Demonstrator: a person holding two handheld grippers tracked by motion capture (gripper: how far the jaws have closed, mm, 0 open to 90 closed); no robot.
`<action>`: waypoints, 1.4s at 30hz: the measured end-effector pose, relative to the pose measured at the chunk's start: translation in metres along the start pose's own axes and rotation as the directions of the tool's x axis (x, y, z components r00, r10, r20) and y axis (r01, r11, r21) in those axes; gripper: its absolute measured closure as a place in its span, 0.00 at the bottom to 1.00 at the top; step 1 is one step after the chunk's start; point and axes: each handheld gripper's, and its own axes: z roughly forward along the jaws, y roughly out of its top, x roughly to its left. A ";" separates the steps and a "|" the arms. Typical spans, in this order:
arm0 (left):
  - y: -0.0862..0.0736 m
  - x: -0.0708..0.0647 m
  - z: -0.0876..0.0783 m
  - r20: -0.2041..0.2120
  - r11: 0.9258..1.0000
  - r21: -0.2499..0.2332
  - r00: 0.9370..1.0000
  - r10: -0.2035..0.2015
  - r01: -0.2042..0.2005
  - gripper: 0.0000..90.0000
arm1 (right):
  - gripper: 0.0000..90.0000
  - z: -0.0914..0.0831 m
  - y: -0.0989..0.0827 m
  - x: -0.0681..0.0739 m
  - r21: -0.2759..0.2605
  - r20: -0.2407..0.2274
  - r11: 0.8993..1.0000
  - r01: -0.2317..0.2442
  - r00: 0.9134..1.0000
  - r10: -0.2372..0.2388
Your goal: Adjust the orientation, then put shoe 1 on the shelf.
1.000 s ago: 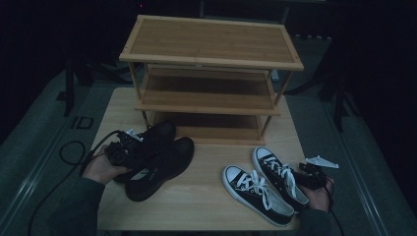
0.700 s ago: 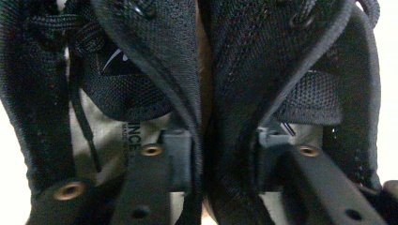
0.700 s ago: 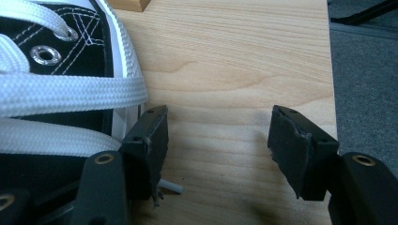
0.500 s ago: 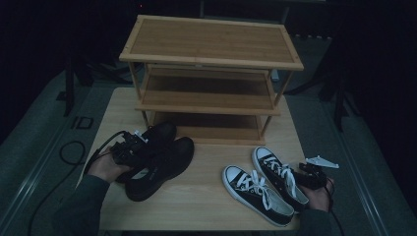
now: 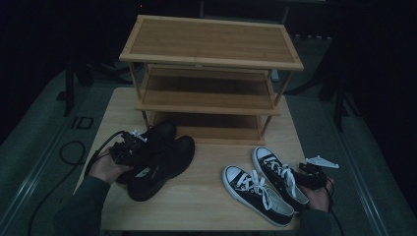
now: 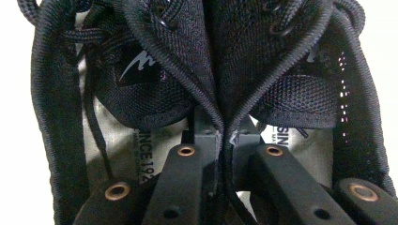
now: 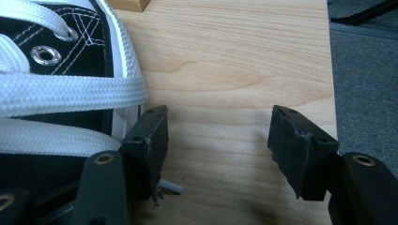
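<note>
Two black shoes (image 5: pixel 162 157) lie side by side at the table's front left. My left gripper (image 5: pixel 129 150) reaches into them from the heel end. In the left gripper view the left gripper (image 6: pixel 220 140) has just been closing and pinches the inner collar of one black shoe (image 6: pixel 155 70) against that of the other black shoe (image 6: pixel 281 61). A pair of black-and-white sneakers (image 5: pixel 265 187) lies at the front right. My right gripper (image 5: pixel 310 177) rests open on the table (image 7: pixel 225 56). Nothing sits between the right gripper (image 7: pixel 218 136) jaws, and a sneaker (image 7: pixel 56 61) lies just beside one jaw.
A three-tier wooden shoe rack (image 5: pixel 211 49) stands at the back of the table, its shelves bare. A black cable (image 5: pixel 74 152) trails off the left edge. The right gripper sits close to the table's right edge (image 5: pixel 302 162), with grey floor beyond.
The left forearm has swung in slightly toward the black shoes, whose collars are now drawn together. The right hand and the sneakers have not moved.
</note>
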 end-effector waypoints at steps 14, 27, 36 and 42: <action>0.009 -0.007 -0.007 -0.007 0.998 -0.060 1.000 -0.019 0.018 0.95 | 0.42 0.000 0.000 0.000 0.000 0.000 1.000 -0.001 1.000 0.001; 0.021 -0.012 -0.011 -0.011 0.997 -0.080 1.000 -0.014 0.013 0.95 | 0.42 0.000 0.000 0.000 0.000 -0.001 1.000 -0.002 1.000 0.002; 0.031 -0.015 -0.010 -0.011 0.995 -0.093 1.000 -0.022 0.021 0.95 | 0.42 0.000 0.000 0.000 -0.001 -0.002 1.000 -0.002 1.000 0.002; 0.039 -0.017 -0.009 -0.013 0.995 -0.098 1.000 -0.022 0.021 0.95 | 0.42 0.000 0.000 -0.001 -0.001 -0.003 1.000 -0.003 1.000 0.003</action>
